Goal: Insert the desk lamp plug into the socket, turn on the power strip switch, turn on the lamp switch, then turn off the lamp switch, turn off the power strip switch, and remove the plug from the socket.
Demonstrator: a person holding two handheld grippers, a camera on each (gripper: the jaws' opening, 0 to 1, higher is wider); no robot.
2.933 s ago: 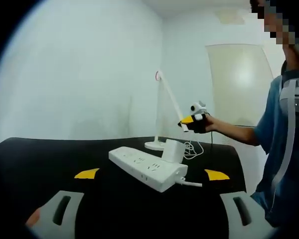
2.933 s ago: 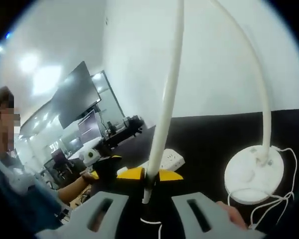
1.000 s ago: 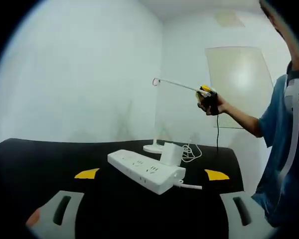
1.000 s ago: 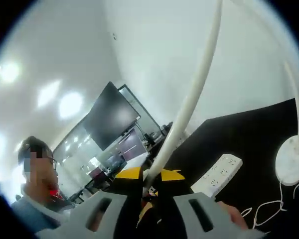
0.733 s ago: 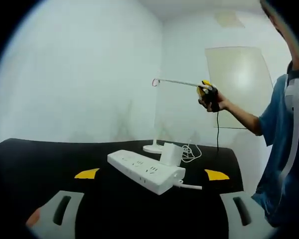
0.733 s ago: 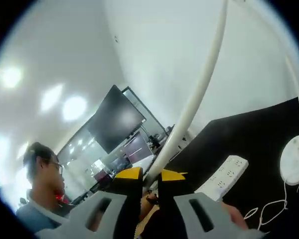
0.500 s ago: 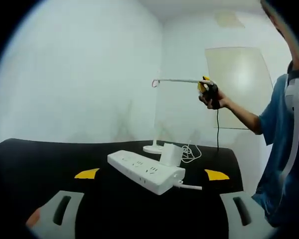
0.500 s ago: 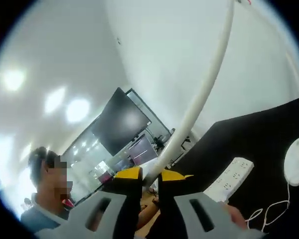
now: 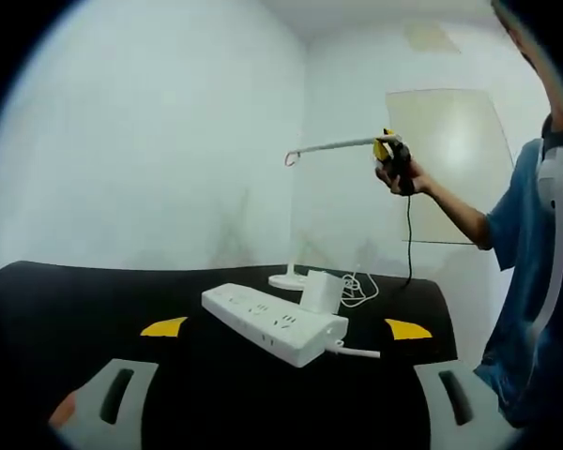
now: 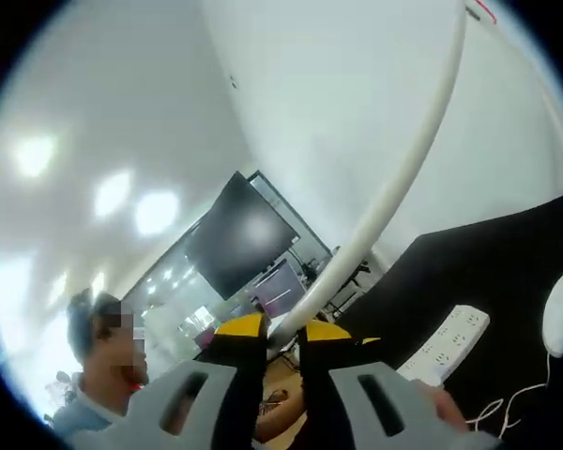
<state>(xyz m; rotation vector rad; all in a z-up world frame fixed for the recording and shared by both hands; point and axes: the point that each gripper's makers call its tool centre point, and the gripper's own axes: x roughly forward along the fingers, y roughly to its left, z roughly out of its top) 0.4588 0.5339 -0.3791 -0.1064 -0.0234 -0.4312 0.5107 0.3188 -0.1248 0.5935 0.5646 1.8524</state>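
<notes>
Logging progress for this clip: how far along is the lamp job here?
Done: the plug already sits in the power strip. In hand: the right gripper is shut on the lamp arm, raised high. The lamp shows no light, so its switch and everything after look still left; the strip's switch state cannot be made out.

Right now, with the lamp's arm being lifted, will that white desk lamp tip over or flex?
The thin white desk lamp arm, clamped in the right hand-held gripper, looks hinged, so it probably swings rather than bends. The round white lamp base sits flat on the black table, probably steady, though a hard pull could tip it.
</notes>
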